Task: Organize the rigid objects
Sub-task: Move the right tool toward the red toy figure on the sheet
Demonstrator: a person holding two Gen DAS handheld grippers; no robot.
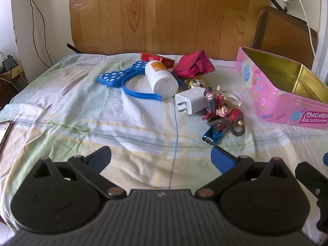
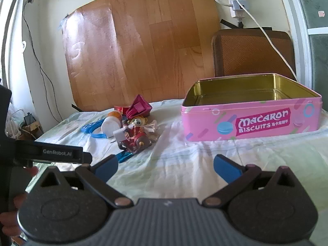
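While both tools are held wide apart and empty above the checked bedsheet [image 1: 102,110], the sorting is judged to be at its opening step, with nothing yet seen inside the pink tin [image 2: 252,121].

The left gripper [image 1: 161,155] is aimed at a small heap of clutter lying well ahead of it: a white pill bottle [image 1: 161,80] on its side across a blue polka-dot headband [image 1: 123,80], a white plug adapter [image 1: 190,100] touching a red-clad figurine [image 1: 222,112], a blue metallic object [image 1: 213,136] nearest the jaws, a red wallet [image 1: 193,63], a red box [image 1: 156,58] and a pale doll keychain [image 1: 195,82] behind.

The right gripper [image 2: 166,165] is pointed between the heap and the tin, which is set open and lidless to the right of the pile, well apart from it. Its gold interior appears bare, though the floor is only partly seen.

A first pick is called for next, probably an outlying piece such as the blue metallic object or the adapter, then a carry over the tin's wall.

"MACARON BISCUITS" is read on the tin's front, followed by small characters too fine to make out. "GenRoboLAI" is printed on the left tool's arm [image 2: 59,152], seen from the right wrist. The bottle's orange label cannot be read.
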